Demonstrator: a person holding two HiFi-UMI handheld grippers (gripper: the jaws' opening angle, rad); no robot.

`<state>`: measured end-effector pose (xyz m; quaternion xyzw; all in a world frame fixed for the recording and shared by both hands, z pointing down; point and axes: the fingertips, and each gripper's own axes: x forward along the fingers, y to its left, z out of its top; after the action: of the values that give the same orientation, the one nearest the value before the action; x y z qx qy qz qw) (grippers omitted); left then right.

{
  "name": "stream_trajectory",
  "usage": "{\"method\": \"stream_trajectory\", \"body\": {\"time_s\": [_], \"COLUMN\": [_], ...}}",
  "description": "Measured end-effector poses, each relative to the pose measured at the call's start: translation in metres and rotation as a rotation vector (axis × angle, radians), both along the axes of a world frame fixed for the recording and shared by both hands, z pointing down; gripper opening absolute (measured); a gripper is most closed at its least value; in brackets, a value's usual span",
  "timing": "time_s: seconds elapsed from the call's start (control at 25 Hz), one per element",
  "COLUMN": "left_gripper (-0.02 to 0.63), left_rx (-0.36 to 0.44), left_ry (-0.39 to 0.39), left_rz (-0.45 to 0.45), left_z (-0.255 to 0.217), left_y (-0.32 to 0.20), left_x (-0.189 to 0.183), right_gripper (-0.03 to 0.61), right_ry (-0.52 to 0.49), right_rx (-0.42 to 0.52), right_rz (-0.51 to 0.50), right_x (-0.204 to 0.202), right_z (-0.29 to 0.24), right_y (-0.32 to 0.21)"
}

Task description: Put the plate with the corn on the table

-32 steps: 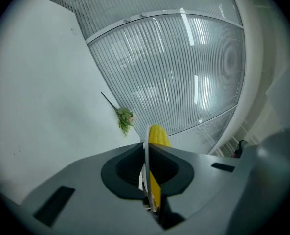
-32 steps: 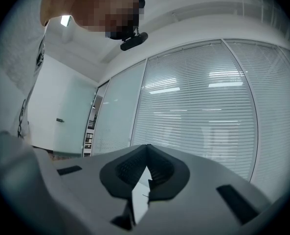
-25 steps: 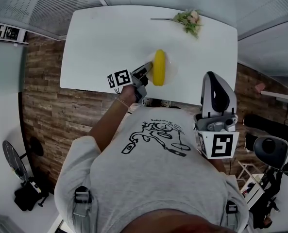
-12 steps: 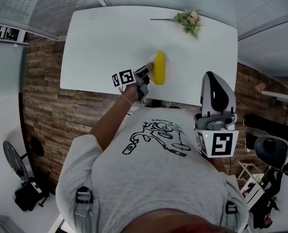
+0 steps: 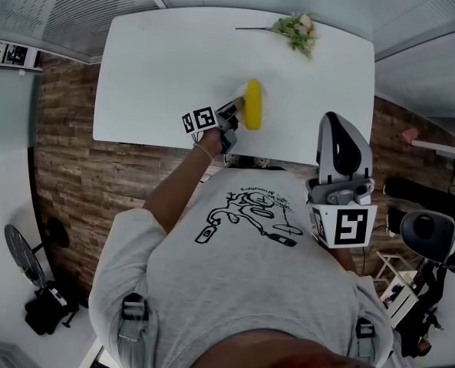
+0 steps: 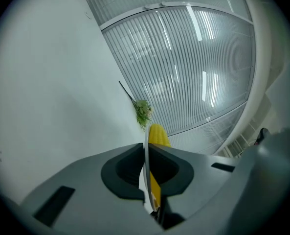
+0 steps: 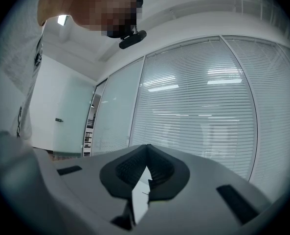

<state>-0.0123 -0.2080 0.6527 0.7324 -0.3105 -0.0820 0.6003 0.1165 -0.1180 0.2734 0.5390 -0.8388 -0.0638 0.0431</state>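
Note:
A yellow corn cob point(image 5: 252, 104) lies on a white plate that hardly stands out from the white table point(image 5: 166, 67) under it, near the table's front edge. My left gripper point(image 5: 234, 111) is shut on the plate's near rim. In the left gripper view the plate point(image 6: 145, 148) stands edge-on between the jaws of my left gripper point(image 6: 147, 163), with the corn point(image 6: 157, 135) just beyond them. I cannot tell whether the plate touches the table. My right gripper point(image 5: 341, 148) is held up at the person's right side, off the table, shut on nothing point(image 7: 145, 169).
A sprig of green leaves and pale flowers point(image 5: 298, 31) lies at the table's far right; the same sprig point(image 6: 143, 110) shows beyond the corn. Wood flooring surrounds the table. Dark equipment point(image 5: 423, 236) stands on the floor at the right.
My left gripper has shifted a little to the right and farther over the table, with the plate and corn in it. The right gripper has barely moved.

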Motion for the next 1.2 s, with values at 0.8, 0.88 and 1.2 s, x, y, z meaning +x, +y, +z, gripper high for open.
{"method": "stream_trajectory", "body": {"time_s": [0.8, 0.88, 1.2], "left_gripper": [0.032, 0.032, 0.032], "left_rx": [-0.076, -0.08, -0.098], "left_ry": [-0.019, -0.032, -0.059], "left_rz": [-0.019, -0.015, -0.009], "left_z": [0.061, 0.065, 0.076], "left_y": [0.002, 0.002, 0.003], "left_x": [0.014, 0.015, 0.023], "right_gripper": [0.006, 0.006, 0.006], "right_ry": [0.011, 0.012, 0.025], "right_rx": [-0.019, -0.019, -0.028], "right_rz": [0.037, 0.039, 0.046], "right_x": [0.005, 0.005, 0.01], "right_z": [0.004, 0.003, 0.005], "right_y": [-0.002, -0.002, -0.003]}}
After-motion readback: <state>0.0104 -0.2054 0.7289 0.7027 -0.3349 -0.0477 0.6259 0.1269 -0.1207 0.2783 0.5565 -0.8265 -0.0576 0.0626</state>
